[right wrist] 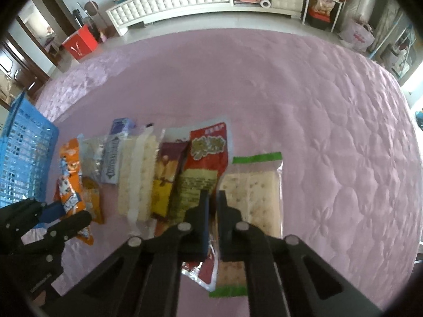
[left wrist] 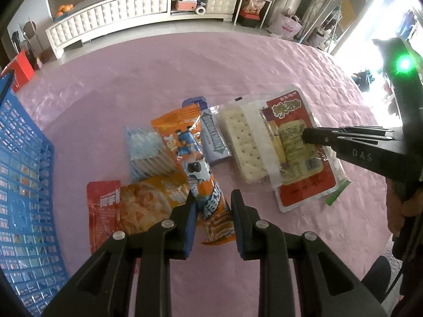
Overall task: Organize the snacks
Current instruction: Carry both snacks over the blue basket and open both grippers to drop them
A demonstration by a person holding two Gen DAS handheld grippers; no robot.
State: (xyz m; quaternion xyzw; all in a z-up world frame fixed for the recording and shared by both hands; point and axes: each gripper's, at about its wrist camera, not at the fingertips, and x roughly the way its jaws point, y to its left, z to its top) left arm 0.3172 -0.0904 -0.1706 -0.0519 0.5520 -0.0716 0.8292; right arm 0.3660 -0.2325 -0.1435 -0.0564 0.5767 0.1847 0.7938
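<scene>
left gripper (left wrist: 212,206) spread, astride orange sausage pack (left wrist: 208,185) | right gripper (right wrist: 212,198) clenched on red packet (right wrist: 208,155)

Snack packets crowd the near middle of the pink quilted bed (right wrist: 304,100), touching or overlapping in a row. The blue basket (left wrist: 23,174) walls off the left edge. The far half and the right side of the bed lie open. The red packet (left wrist: 296,153) overlaps the cracker pack (left wrist: 246,148).
</scene>
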